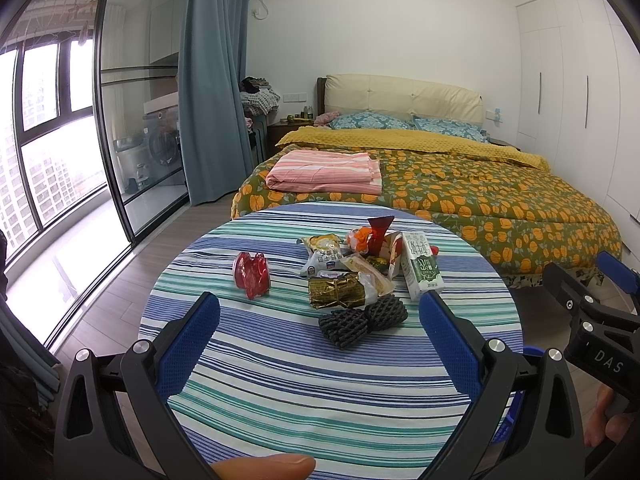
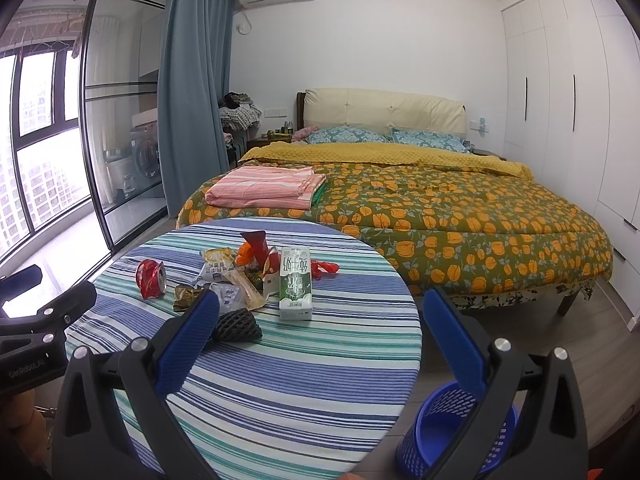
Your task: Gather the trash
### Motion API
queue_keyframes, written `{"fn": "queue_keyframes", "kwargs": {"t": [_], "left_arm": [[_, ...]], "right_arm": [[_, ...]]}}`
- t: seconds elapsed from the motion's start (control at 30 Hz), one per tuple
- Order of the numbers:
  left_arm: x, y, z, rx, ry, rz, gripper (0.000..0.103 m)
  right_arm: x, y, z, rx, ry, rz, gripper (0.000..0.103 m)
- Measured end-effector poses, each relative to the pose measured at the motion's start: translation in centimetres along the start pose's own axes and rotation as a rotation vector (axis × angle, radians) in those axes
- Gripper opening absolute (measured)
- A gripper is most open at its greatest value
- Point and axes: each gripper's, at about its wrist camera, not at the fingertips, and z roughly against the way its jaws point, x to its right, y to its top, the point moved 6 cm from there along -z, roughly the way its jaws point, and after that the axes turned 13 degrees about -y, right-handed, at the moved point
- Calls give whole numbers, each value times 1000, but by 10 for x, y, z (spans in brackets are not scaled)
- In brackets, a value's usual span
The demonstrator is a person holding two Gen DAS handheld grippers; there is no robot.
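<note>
Trash (image 1: 352, 276) piled mid-worktop (image 1: 280, 380), ahead of both tongs; left tongs (image 1: 320, 328) spread, nearer, black net (image 1: 362, 320) just beyond; right tongs (image 2: 320, 320) spread, empty; bin (image 2: 452, 436) on floor, right

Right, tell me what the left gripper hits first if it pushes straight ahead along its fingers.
Probably the black foam net: it lies on the striped table just ahead of the open left gripper, between the fingertips' line and the gold wrapper. Height above the table is unclear, so it might pass over.
</note>
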Motion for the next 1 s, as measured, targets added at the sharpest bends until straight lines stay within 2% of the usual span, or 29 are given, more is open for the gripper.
{"fn": "queue_keyframes", "kwargs": {"t": [1.0], "left_arm": [[1, 0, 0, 1, 1, 0, 99]], "right_arm": [[1, 0, -1, -2, 1, -1, 99]]}}
